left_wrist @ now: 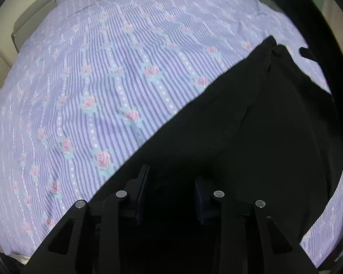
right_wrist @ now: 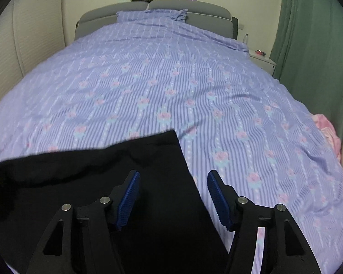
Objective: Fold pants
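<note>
L claw (left_wrist: 170,178) is pointing steeply down over the black pants (left_wrist: 251,118), fingers sitting partway apart w/ dark cloth lying in the gap; pads too dark against the fabric, so cannot tell whether they are pinching it or just hovering over it. R claw (right_wrist: 173,180) is standing wider, blue ribbed pads (right_wrist: 129,196) clearly apart and gripping nothing; L pad is hanging over the pants, R pad over the bedcover (right_wrist: 171,86), w/ the straight pants edge running between them. Whether the tips are touching cloth is not clear. Pants are lying spread flat on the near part of the bed, on the purple striped rose-print cover, a corner reaching toward mid-bed in the R view. Far end: pillow (right_wrist: 152,14) lying against a grey headboard (right_wrist: 189,6). Green curtain (right_wrist: 313,34) is hanging at R, w/ a small white nightstand (right_wrist: 263,60) beside it.
</note>
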The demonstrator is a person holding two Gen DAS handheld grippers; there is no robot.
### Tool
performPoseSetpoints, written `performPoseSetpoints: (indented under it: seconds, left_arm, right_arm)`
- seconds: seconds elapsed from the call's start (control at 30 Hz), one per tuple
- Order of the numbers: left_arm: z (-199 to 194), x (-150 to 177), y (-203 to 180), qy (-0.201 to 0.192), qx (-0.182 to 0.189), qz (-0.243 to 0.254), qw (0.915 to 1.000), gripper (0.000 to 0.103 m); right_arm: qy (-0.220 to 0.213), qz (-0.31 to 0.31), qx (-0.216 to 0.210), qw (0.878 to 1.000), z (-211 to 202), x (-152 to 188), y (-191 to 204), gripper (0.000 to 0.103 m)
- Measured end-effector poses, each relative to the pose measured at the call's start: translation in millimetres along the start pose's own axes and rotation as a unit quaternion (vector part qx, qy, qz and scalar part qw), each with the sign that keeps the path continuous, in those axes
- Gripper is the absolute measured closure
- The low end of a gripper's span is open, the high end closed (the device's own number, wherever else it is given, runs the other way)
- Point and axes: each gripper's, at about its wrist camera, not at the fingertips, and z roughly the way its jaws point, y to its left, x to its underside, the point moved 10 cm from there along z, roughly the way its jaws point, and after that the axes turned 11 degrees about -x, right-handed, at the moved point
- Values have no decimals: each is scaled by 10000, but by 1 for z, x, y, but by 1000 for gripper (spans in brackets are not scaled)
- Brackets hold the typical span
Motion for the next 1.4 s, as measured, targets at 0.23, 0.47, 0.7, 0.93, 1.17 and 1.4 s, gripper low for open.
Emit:
performPoseSetpoints:
  seconds: [0.23, 0.47, 0.7, 0.93, 1.17, 1.4]
  left_arm:
    - [0, -6, 11, 22, 71, -78, 9999, 67]
    - [-4, -1, 13, -56, 111, 71, 9999, 71]
    - [-3, 0, 28, -29, 232, -147, 9996, 73]
    - [-4, -5, 24, -169, 13, -142, 9998, 63]
    - [-4, -7, 23, -187, -118, -122, 9997, 69]
    - [-9, -5, 34, -257, -3, -405, 9988, 73]
  right_arm:
    - [408, -29, -126, 9991, 41, -5, 3, 60]
    - [312, -192, 38, 9993, 46, -9, 5, 99]
    - [-246, -286, 231, 9990, 27, -50, 11, 99]
    - [-137, -567, 35, 9983, 33, -31, 5, 34]
    - [569, -251, -108, 9980, 70, -8, -7, 86]
    - [-74, -289, 147, 9994, 52, -41, 0, 99]
